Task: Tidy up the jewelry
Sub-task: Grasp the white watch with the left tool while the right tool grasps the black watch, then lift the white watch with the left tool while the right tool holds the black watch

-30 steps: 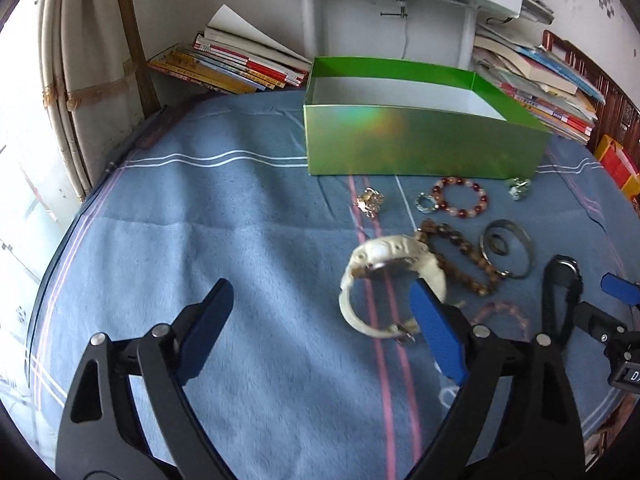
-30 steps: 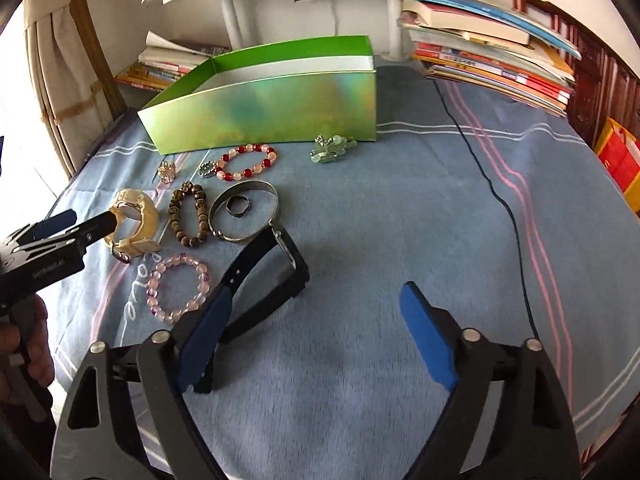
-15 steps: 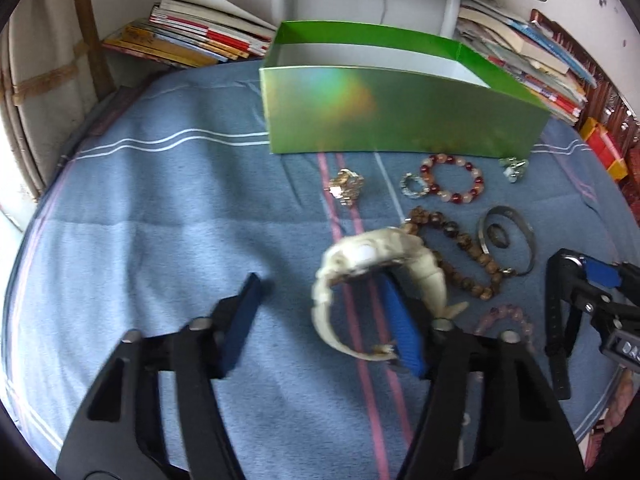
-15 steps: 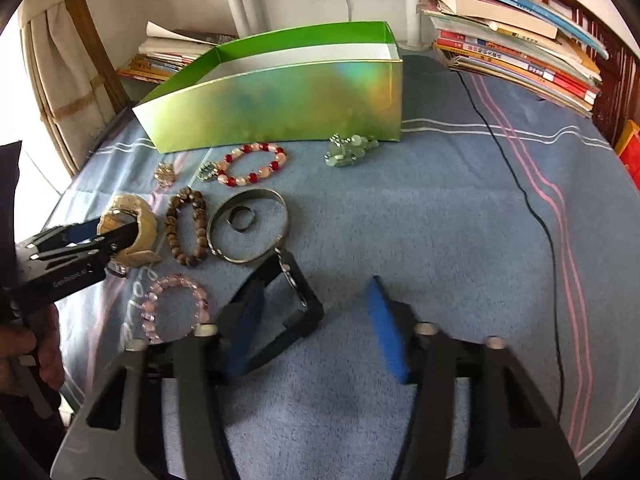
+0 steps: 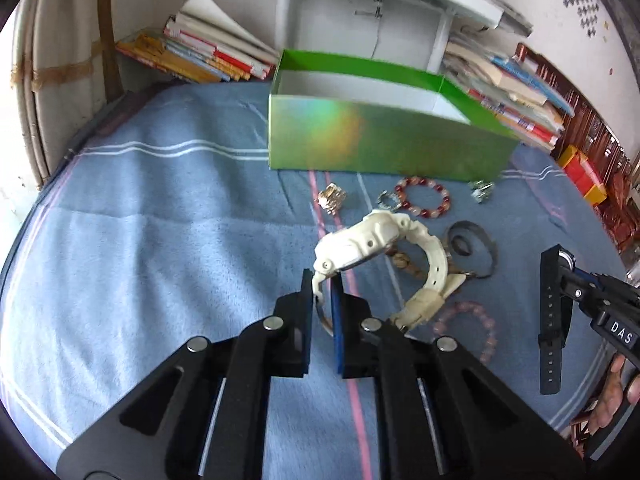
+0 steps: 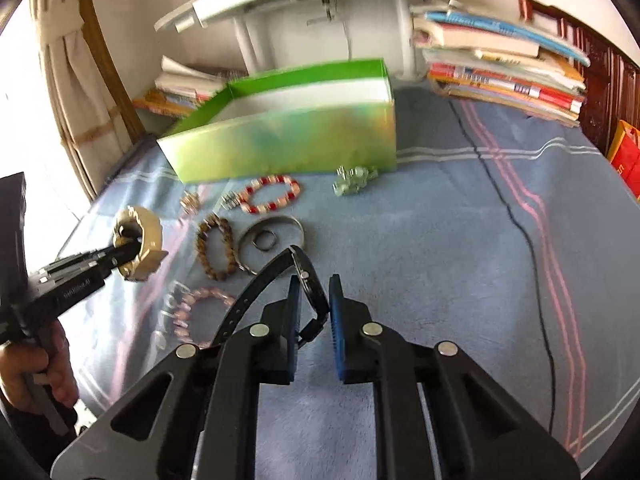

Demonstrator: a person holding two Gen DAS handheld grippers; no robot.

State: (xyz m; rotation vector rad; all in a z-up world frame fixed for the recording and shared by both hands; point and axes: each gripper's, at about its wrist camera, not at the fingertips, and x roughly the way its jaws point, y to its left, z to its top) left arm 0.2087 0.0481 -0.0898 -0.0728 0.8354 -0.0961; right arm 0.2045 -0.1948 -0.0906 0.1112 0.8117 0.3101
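My left gripper (image 5: 322, 280) is shut on the strap of a white watch (image 5: 372, 236), which is lifted off the blue blanket. In the right wrist view the same white watch (image 6: 140, 240) hangs at the left. The jaws of my right gripper (image 6: 312, 284) are closing, and its pads press on a black watch (image 6: 308, 280) whose strap hangs down to the left. Past both grippers stands an open green box (image 5: 380, 140). A red bead bracelet (image 6: 272, 194), a brown bead bracelet (image 6: 216, 248), a metal bangle (image 6: 296, 226) and a pink bracelet (image 6: 200, 312) lie on the blanket.
A gold ring (image 5: 331, 199) and a green stone piece (image 6: 354, 180) lie near the box's front wall. Stacks of books (image 6: 500, 68) flank the box at the back. A black cable (image 6: 516, 220) runs across the blanket on the right. A person's hand (image 6: 24, 368) holds the left gripper.
Both grippers went from wide open to closed. The left one took hold of the white watch and raised it; the right one closed on the black watch, which now hangs off the blanket.
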